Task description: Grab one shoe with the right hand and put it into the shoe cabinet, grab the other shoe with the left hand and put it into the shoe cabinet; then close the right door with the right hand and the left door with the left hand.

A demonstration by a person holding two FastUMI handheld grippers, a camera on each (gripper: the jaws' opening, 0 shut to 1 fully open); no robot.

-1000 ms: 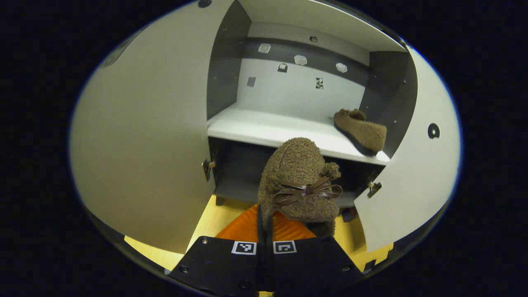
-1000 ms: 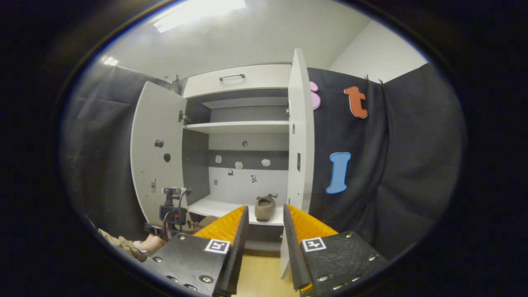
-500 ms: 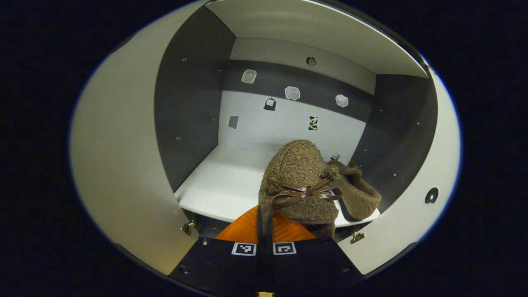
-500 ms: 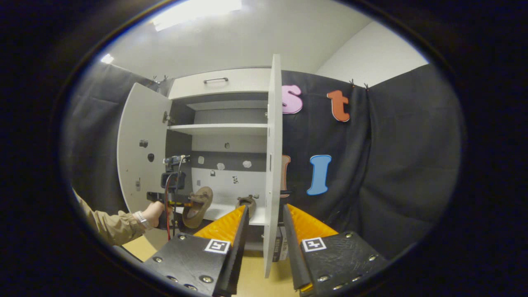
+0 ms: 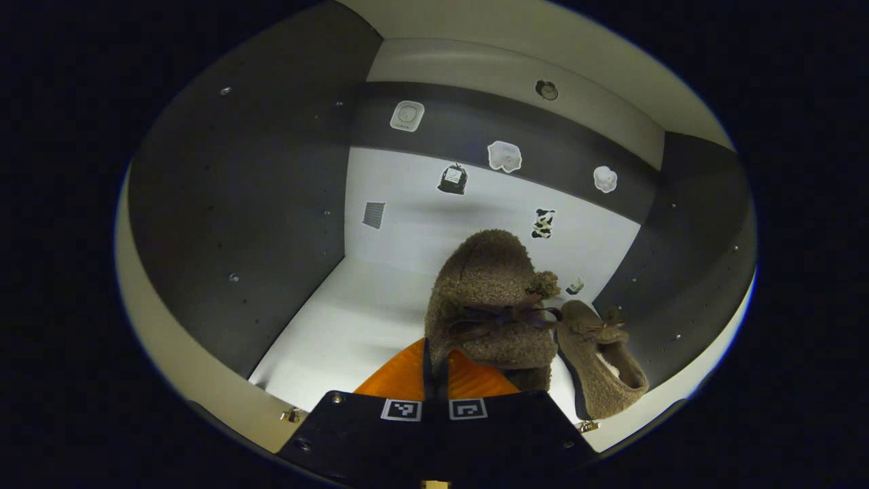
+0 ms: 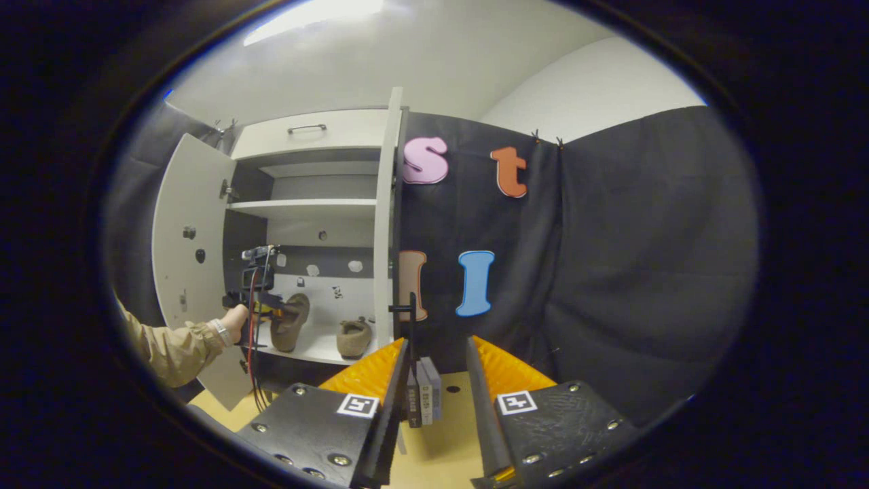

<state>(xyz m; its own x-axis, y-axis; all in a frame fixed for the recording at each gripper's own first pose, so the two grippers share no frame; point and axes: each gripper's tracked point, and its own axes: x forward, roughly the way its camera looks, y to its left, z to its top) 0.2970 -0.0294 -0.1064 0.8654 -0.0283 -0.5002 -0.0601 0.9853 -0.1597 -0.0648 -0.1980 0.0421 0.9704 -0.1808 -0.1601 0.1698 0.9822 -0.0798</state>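
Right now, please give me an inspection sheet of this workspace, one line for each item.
Surface: white shelf inside the shoe cabinet, bare on its left part.
Job's things: first shoe lies on the shelf at the right; second shoe is held above the shelf. Left door and right door are open.
Clutter: stickers on the back panel.
Grippers: left gripper shut on the second shoe; right gripper open, holding nothing.
Cables: red cable hangs from the left gripper.
Surroundings: black cloth wall, yellow floor.
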